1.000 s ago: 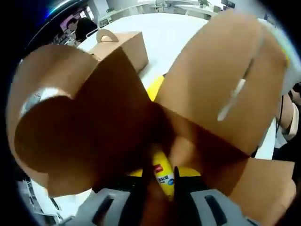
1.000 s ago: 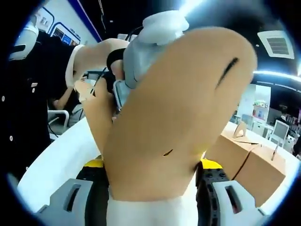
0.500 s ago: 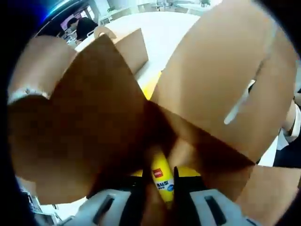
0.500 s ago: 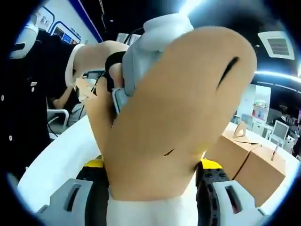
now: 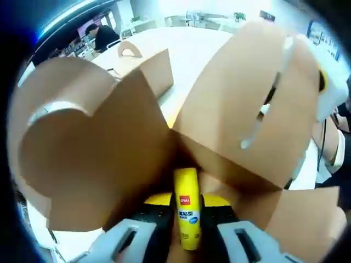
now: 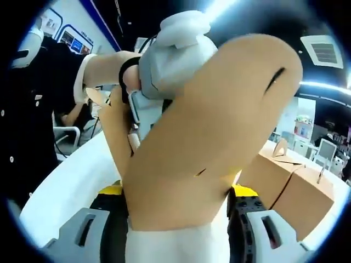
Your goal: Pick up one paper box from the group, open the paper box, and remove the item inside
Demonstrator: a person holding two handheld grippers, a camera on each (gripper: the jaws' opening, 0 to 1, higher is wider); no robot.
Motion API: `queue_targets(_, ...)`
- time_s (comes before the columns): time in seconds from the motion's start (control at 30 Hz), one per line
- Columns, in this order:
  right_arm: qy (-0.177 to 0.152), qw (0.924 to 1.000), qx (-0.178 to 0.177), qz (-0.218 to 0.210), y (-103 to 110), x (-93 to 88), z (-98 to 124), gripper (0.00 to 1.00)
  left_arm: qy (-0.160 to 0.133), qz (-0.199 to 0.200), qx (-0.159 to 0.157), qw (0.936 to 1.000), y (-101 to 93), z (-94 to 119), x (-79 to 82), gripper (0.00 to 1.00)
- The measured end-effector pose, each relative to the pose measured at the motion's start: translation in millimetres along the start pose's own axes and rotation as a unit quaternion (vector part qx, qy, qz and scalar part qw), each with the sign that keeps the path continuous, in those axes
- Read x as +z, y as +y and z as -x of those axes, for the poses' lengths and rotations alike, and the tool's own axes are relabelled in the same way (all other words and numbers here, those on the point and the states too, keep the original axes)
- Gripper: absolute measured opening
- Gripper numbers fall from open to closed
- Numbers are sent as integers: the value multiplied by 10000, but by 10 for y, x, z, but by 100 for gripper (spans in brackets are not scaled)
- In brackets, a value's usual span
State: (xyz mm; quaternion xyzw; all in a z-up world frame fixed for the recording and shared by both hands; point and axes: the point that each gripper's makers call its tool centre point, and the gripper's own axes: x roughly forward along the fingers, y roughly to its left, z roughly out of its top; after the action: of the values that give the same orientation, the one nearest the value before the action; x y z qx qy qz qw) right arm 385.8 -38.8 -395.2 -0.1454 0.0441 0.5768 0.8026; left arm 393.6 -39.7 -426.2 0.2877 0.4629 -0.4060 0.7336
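The brown paper box [image 5: 104, 164] is open, its flaps spread to both sides of the left gripper view. My left gripper [image 5: 187, 233] reaches into the box mouth and is shut on a yellow glue stick [image 5: 186, 208] with a red and blue label; the stick stands up between the jaws. In the right gripper view a tall rounded flap of the paper box [image 6: 214, 142] rises between the jaws, and my right gripper [image 6: 176, 216] is shut on the flap's lower part. The left gripper's grey-white body [image 6: 170, 55] shows above the flap, held by a hand [image 6: 104, 68].
More closed brown boxes with arched handles stand on the white table [image 5: 203, 41]: one behind the open box [image 5: 156, 66], two at the right [image 6: 290, 181]. A person in dark clothes [image 6: 27, 109] stands close at the left.
The yellow glue stick has come further up out of the box between my left jaws. In the right gripper view the left gripper's body has risen a little. The right gripper keeps its hold.
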Motion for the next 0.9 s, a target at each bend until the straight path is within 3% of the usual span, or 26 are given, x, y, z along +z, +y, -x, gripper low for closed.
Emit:
queue_targets(0.2, 18, 10000, -1, 2, -3, -9, -5, 72, -479, 116, 95, 9987, 89, 151, 121, 19)
queue_targets(0.33, 26, 10000, -12, 0, -5, -17, -2, 71, -1078, 75, 171, 9940, 54, 264, 266, 19)
queue_targets(0.47, 45, 10000, -39, 12, -16, -23, 0, 70, -1388, -38, 397, 9895, 15, 399, 303, 19)
queue_targets(0.6, 40, 10000, -44, -8, -9, -28, 0, 70, -1773, 19, 421, 9833, -69, 548, 306, 19)
queue_targets(0.8, 30, 10000, -74, -38, -8, -32, 2, 69, -2628, 288, 427, 9635, -6, 862, 416, 19)
queue_targets(0.9, 29, 9999, -84, -51, -10, -34, -4, 69, -3027, 301, 512, 9512, 49, 1058, 559, 19)
